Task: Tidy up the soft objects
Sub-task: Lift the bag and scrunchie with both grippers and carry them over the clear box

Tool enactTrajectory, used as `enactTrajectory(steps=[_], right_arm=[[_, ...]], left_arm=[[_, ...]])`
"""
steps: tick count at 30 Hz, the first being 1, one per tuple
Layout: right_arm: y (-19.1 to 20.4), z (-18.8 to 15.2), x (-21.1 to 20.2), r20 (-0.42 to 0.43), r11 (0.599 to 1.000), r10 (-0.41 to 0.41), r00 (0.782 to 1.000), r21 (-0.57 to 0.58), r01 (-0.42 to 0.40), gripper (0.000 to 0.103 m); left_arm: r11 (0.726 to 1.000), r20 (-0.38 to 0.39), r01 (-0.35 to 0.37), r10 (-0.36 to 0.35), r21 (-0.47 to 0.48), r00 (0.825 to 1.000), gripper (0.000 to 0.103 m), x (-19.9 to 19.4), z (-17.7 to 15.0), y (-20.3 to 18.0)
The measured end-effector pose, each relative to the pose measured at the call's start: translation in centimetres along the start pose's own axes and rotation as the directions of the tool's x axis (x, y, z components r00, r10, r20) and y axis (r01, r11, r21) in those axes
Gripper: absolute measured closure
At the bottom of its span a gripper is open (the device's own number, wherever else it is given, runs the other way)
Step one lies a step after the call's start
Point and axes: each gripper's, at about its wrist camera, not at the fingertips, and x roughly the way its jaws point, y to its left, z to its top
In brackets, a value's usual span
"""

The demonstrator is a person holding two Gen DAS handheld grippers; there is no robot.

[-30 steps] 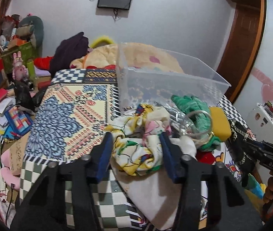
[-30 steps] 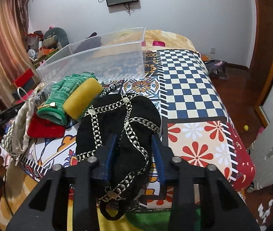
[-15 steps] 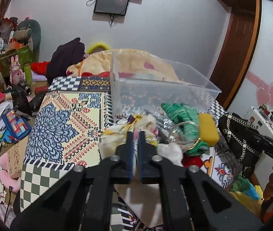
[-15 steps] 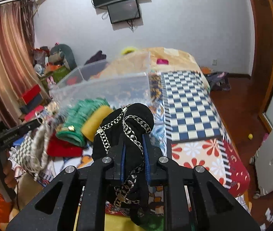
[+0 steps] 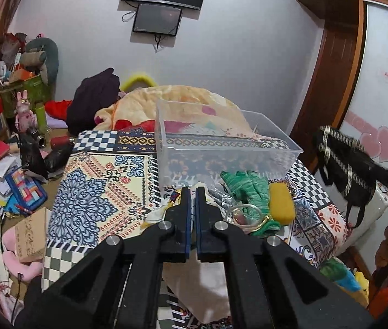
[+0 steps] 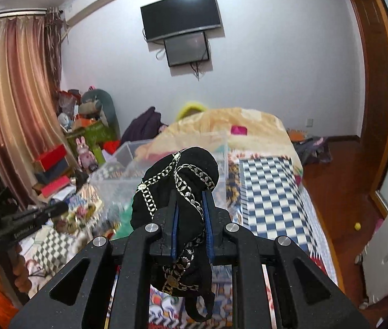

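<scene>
Right gripper [image 6: 189, 223] jaws clamp the black gold-chain-trimmed fabric pouch [image 6: 178, 181], lifted off the bed for the clear plastic bin [image 6: 128, 170] ahead. Left gripper [image 5: 191, 209] jaws are nearly touching, pinching the floral yellow-white cloth [image 5: 157, 215] bunched beneath them, probably binward too.

- Bed with a patchwork-patterned cover [image 5: 89, 197].
- On it: a clear plastic rectangular bin [image 5: 221, 148], a green knitted glove [image 5: 248, 189], a yellow sponge block [image 5: 281, 203], and a peach blanket heap [image 5: 183, 101].

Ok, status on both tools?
Left tool shut, grip on cloth unclear. Right tool just closed on black bag. Clear bin ahead, path open.
</scene>
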Motion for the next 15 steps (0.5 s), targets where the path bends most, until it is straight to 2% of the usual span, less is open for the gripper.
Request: enactTrajectory(steps=[6,12,15], right_arm=[[0.5,1.4,0.7,0.048,1.0,0.006,0.999,-0.015,-0.005,0.089],[0.7,2.9,1.9,0.084,1.0,0.012,0.996,-0.012,-0.011,0.089],[0.6,3.4,2.7,0.085,1.0,0.023,0.996,-0.009,-0.023,0.089]], left_arm=[[1.0,0.05,0.018,-0.018,0.007,0.999,0.101,-0.9,1.8,-0.4],[0.997,0.108,0.027,-0.034,0.066,0.994,0.101,-1.2,5.1,-1.5],[0.995,0.086,0.027,-0.035,0.096,0.996,0.101,-0.6,6.2,-1.7]])
